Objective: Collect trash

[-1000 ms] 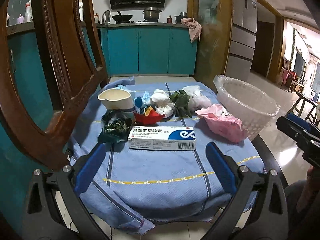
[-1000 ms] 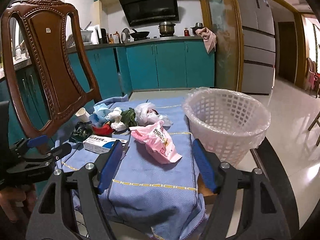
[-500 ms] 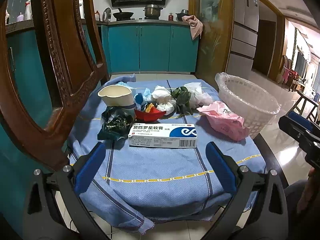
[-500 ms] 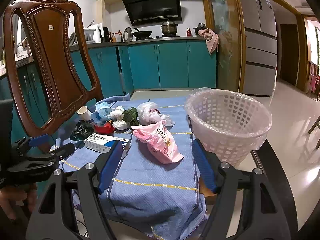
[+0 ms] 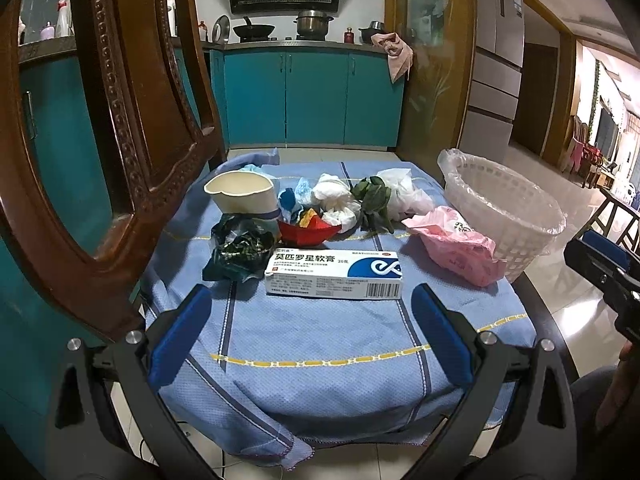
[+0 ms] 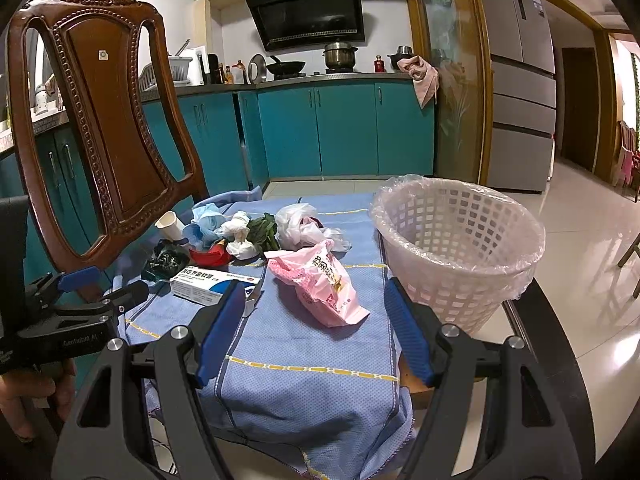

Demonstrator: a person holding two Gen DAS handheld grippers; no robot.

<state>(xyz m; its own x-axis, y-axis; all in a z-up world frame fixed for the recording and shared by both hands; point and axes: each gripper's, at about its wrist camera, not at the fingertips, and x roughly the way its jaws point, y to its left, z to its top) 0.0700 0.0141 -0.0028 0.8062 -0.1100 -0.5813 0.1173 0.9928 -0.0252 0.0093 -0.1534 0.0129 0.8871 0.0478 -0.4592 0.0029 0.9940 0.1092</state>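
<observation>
Blue woven cloth (image 5: pixel 320 332), dimpled in texture and crossed by dark stripes and a yellow chain-pattern line, covers the small table and hangs in folds over its near edge. On it lies the trash. A long white and blue cardboard ointment box (image 5: pixel 334 274) rests flat nearest the left gripper (image 5: pixel 306 334), whose blue-padded jaws stand wide apart with nothing between them, short of the box. To the box's left sits a crumpled dark green foil wrapper (image 5: pixel 236 250); behind it, a dented white paper cup (image 5: pixel 242 196), a shallow red bowl (image 5: pixel 306 232) with scraps, wadded white tissues (image 5: pixel 334 200), limp green leaves (image 5: pixel 374 200) and a thin white plastic bag (image 5: pixel 404 190). A crinkled pink plastic bag (image 6: pixel 320 280) lies right of the box, just beside the white lattice waste basket (image 6: pixel 460 248), which is round, lined with a clear film bag, and stands at the table's right edge. The right gripper (image 6: pixel 314 328) hangs over the near cloth with its jaws spread and empty, the pink bag ahead of them. A carved, glossy wooden chair back (image 6: pixel 100 120) rises at the left.
</observation>
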